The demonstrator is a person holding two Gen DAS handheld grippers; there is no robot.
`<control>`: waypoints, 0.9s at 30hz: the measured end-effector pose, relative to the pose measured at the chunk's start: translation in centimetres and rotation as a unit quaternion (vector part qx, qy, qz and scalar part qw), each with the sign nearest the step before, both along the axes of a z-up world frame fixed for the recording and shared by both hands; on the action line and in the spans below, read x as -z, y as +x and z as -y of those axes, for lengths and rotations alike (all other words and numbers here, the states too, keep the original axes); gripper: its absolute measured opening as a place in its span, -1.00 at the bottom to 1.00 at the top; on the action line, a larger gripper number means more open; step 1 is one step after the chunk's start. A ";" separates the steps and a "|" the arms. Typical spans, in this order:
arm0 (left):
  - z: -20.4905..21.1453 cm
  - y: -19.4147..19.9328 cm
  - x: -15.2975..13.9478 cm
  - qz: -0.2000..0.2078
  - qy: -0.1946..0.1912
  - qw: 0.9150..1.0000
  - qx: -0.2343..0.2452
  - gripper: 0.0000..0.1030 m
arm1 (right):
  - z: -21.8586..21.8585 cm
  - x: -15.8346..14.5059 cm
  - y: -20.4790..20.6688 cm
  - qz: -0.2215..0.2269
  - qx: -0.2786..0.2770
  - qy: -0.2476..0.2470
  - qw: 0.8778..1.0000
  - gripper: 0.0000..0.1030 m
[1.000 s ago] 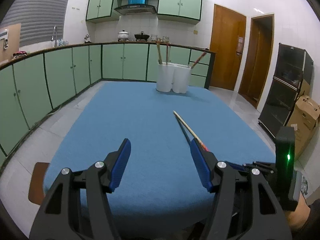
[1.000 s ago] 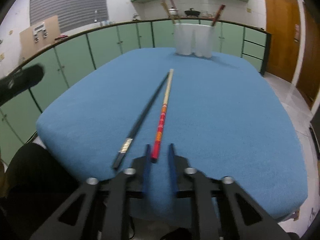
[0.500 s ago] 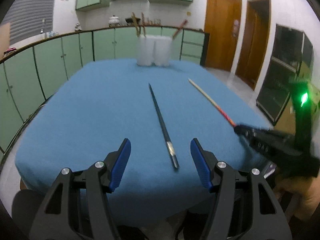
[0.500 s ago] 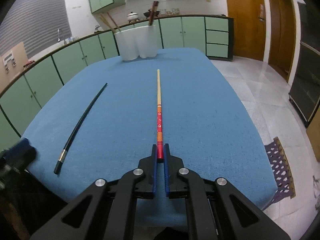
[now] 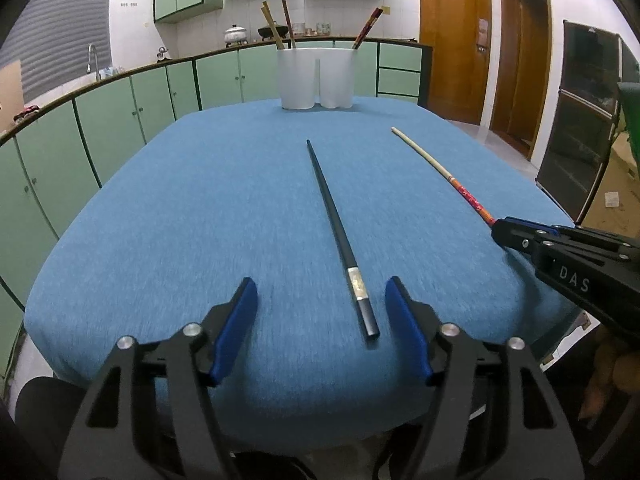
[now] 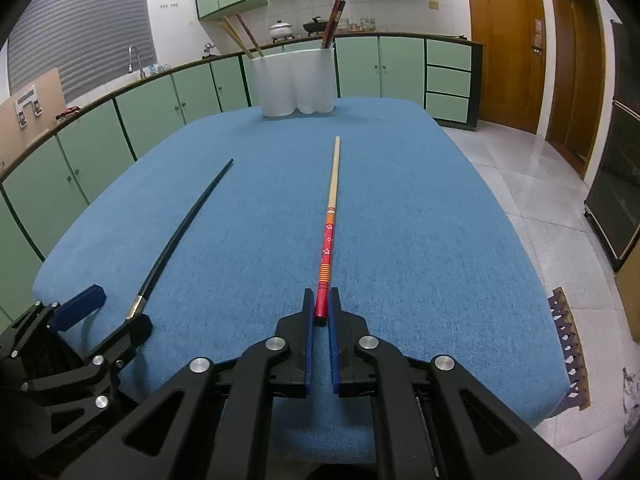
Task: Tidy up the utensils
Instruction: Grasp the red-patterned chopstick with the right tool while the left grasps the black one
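Note:
A black chopstick (image 5: 338, 228) lies on the blue table (image 5: 200, 208), its near end between the fingers of my open left gripper (image 5: 322, 300). It also shows in the right wrist view (image 6: 182, 230). My right gripper (image 6: 320, 300) is shut on the near end of a red-and-wood chopstick (image 6: 329, 220), which rests along the table; it also shows in the left wrist view (image 5: 440, 170). The right gripper (image 5: 560, 248) shows at right in the left wrist view. The left gripper (image 6: 100, 312) shows at lower left in the right wrist view.
Two white holder cups (image 5: 316, 78) with several chopsticks stand at the table's far edge; they also show in the right wrist view (image 6: 294, 82). Green cabinets (image 5: 120, 120) run behind and left. Tiled floor (image 6: 540, 184) lies to the right.
My left gripper has swung to face the black chopstick and come close over its near end. My right gripper has stayed shut on the red chopstick and turned it straight toward the cups.

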State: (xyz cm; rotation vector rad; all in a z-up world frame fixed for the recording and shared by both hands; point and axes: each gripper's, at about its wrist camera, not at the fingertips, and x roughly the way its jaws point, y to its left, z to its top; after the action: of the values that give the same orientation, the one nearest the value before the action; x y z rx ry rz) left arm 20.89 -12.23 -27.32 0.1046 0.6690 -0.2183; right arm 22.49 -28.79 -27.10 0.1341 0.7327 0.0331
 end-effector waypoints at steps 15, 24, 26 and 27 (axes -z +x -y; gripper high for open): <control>0.1 -0.3 -0.2 -0.005 -0.002 1.000 -0.004 -0.49 | 0.1 0.2 -0.3 0.009 -0.022 0.012 1.000 -0.78; -0.4 -0.3 -0.2 -0.008 -0.008 1.000 -0.003 -0.39 | -0.8 0.1 -0.9 0.010 -0.027 -0.016 0.999 -0.65; -0.1 -0.4 -0.2 -0.011 -0.009 1.000 0.012 -0.75 | -1.0 0.0 -1.0 0.009 -0.029 -0.026 0.999 -0.66; 0.0 -0.4 -0.2 -0.013 -0.011 1.000 0.018 -0.87 | -1.0 0.0 -1.0 0.010 -0.030 -0.029 0.999 -0.68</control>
State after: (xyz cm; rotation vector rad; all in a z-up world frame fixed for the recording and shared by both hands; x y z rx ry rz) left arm 20.50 -12.27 -27.08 0.0927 0.6904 -0.2629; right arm 21.53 -27.75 -27.11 0.0563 0.7177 0.0709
